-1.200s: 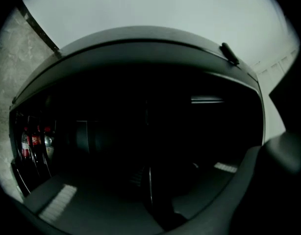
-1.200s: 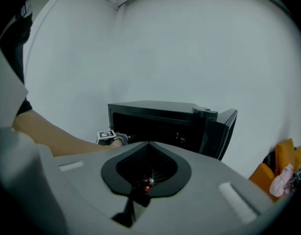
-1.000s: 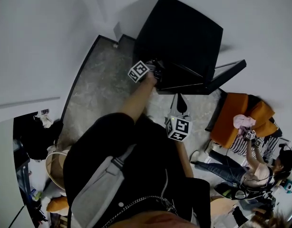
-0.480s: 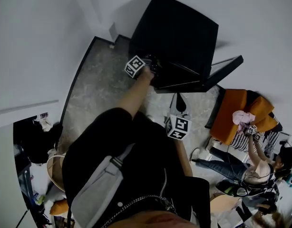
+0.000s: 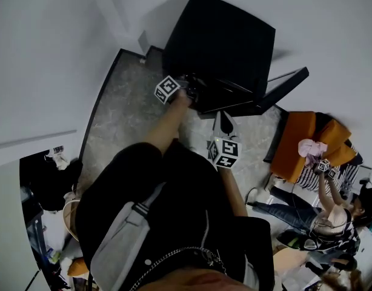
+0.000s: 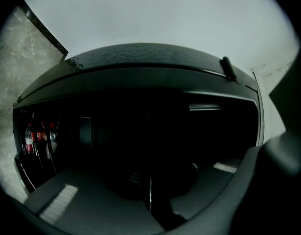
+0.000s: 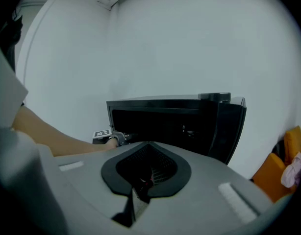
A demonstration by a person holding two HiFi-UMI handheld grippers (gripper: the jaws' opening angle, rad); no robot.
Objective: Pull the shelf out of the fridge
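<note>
A small black fridge (image 5: 222,47) stands on the floor with its door (image 5: 280,86) swung open to the right. My left gripper (image 5: 195,93) reaches level into the opening. In the left gripper view the inside is dark. A thin pale edge, the shelf (image 6: 150,195), runs between the jaws. They have just been closing and now press on it. My right gripper (image 5: 225,123) hangs in front of the fridge, shut, with nothing in it. The right gripper view shows the fridge (image 7: 160,119) and the left gripper (image 7: 122,138) at its left side.
Red-labelled bottles (image 6: 37,136) stand in a rack at the left of the left gripper view. An orange seat (image 5: 295,144) and another person (image 5: 331,217) are to the right on the marble floor (image 5: 125,108). A white wall stands behind the fridge.
Both grippers keep their places at the fridge. Only the head view has drifted a little, so the fridge sits slightly higher and further left in the picture.
</note>
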